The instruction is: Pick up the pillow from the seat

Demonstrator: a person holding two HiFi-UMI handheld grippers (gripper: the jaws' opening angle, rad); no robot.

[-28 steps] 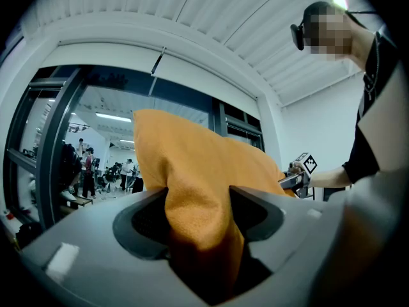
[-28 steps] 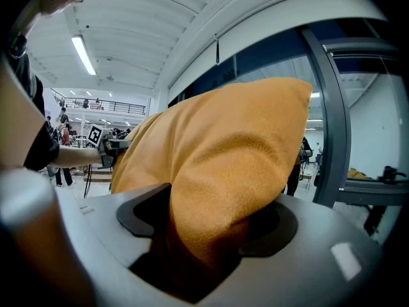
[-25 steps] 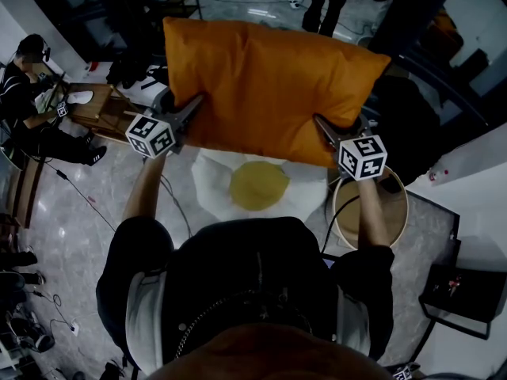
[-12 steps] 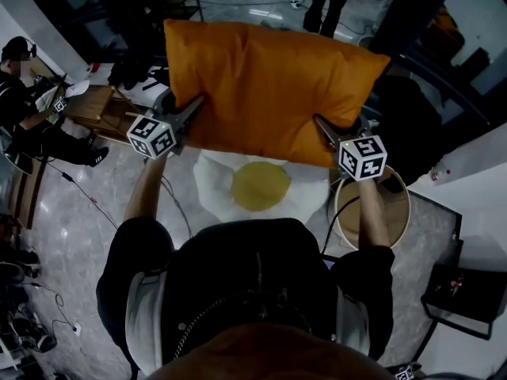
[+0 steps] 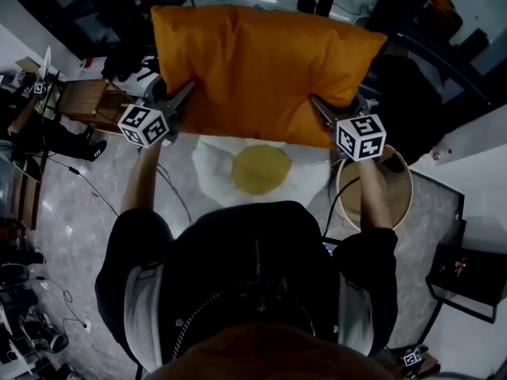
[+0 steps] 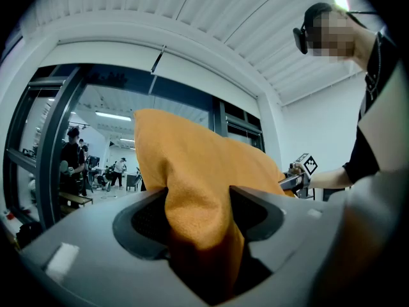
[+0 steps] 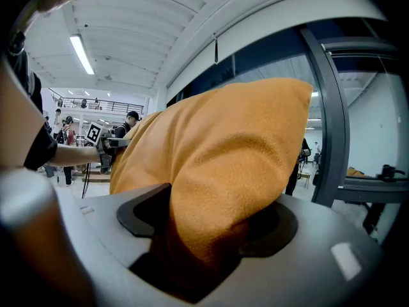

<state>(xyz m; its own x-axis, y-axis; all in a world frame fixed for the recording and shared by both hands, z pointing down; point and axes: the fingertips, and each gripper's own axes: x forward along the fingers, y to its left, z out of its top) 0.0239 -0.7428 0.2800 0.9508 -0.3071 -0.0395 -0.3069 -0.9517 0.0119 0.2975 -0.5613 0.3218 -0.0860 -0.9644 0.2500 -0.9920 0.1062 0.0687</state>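
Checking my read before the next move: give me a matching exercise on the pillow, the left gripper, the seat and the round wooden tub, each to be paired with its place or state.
Things:
1. pillow
2. left gripper
3. seat
4. round wooden tub

Places or states:
A. on the floor, to the right of the seat
B. orange, held up in the air
C. white with a yellow middle, below the pillow
D. clamped on the pillow's lower left edge

Pairs: 1-B, 2-D, 3-C, 4-A.
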